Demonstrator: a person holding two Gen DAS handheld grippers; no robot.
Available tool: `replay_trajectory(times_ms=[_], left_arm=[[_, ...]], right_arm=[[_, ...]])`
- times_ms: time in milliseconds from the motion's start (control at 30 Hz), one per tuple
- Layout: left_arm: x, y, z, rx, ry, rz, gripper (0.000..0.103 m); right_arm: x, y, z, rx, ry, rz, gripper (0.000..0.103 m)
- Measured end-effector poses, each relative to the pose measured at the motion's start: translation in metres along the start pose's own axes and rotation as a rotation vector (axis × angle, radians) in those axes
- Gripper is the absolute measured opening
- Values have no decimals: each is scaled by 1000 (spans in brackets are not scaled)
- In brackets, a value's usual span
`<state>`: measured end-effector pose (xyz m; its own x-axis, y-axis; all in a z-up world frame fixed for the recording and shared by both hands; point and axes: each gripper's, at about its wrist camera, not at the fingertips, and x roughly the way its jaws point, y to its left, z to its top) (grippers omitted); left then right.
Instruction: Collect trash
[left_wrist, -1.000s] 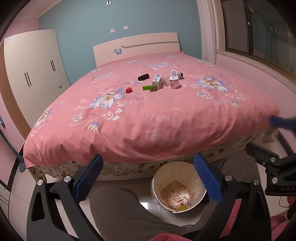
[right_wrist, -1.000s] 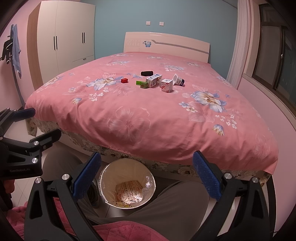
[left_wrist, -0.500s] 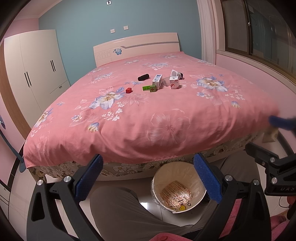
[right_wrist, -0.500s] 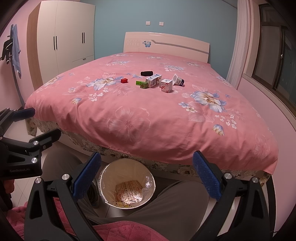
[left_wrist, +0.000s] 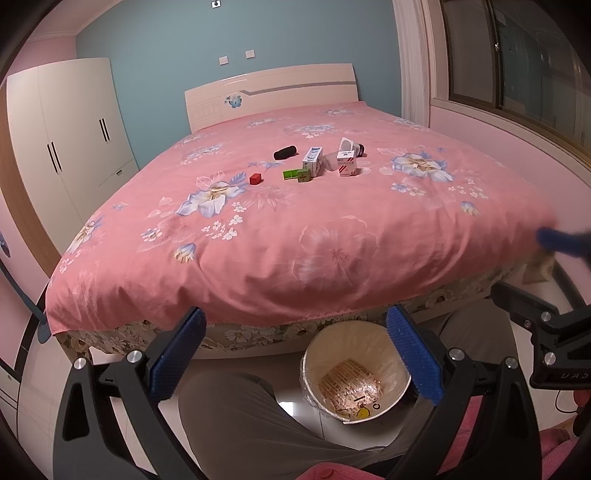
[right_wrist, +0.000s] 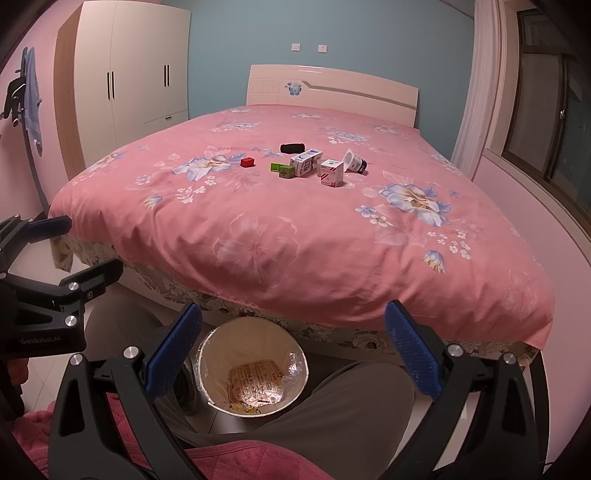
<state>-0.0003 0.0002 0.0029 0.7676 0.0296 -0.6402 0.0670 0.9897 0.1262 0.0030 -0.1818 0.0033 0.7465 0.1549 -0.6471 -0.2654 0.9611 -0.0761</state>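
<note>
Several pieces of trash lie mid-bed on the pink floral cover (left_wrist: 332, 236): a red cube (left_wrist: 255, 179), a green box (left_wrist: 296, 174), a blue-white carton (left_wrist: 312, 160), a red-white box (left_wrist: 347, 165), a tipped white cup (left_wrist: 351, 146) and a black roll (left_wrist: 284, 153). The same items show in the right wrist view, among them the red cube (right_wrist: 247, 161) and red-white box (right_wrist: 331, 172). A white bin (left_wrist: 356, 371) with wrappers stands on the floor at the bed's foot; it also shows in the right wrist view (right_wrist: 253, 371). My left gripper (left_wrist: 295, 350) and right gripper (right_wrist: 291, 349) are open and empty, above the bin, far from the trash.
A white wardrobe (right_wrist: 129, 77) stands left of the bed. A window (left_wrist: 517, 66) and its sill run along the right wall. The person's grey-trousered legs (left_wrist: 243, 424) flank the bin. The headboard (right_wrist: 332, 88) is at the far wall.
</note>
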Motion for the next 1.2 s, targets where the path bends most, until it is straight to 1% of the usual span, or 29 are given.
replay_trajectory(times_ms=[333, 500, 700, 767, 833, 933, 967, 1033, 1100, 1200], left_arm=[[3, 1, -1, -6, 14, -11, 99], [13, 10, 13, -13, 1, -9, 99], [33, 31, 55, -28, -32, 9, 99], [47, 40, 75, -31, -41, 25, 99], [57, 44, 88, -27, -43, 45, 99], [82, 53, 114, -32, -33, 54, 99], [96, 58, 126, -36, -20, 58, 99], [110, 60, 138, -32, -12, 58, 99], [132, 65, 154, -33, -4, 77, 99], [160, 74, 173, -42, 14, 60, 99]], right_arm=[[1, 0, 1, -11, -2, 0, 96], [3, -6, 20, -35, -28, -19, 96], [22, -20, 61, -36, -61, -32, 96], [31, -26, 77, -31, -68, -34, 96], [42, -32, 94, -29, -70, -37, 96], [62, -41, 119, -29, -67, -40, 96], [69, -44, 127, -29, -64, -43, 96], [85, -51, 144, -28, -64, -41, 96], [103, -57, 162, -28, -57, -44, 96], [129, -65, 184, -33, -50, -47, 96]])
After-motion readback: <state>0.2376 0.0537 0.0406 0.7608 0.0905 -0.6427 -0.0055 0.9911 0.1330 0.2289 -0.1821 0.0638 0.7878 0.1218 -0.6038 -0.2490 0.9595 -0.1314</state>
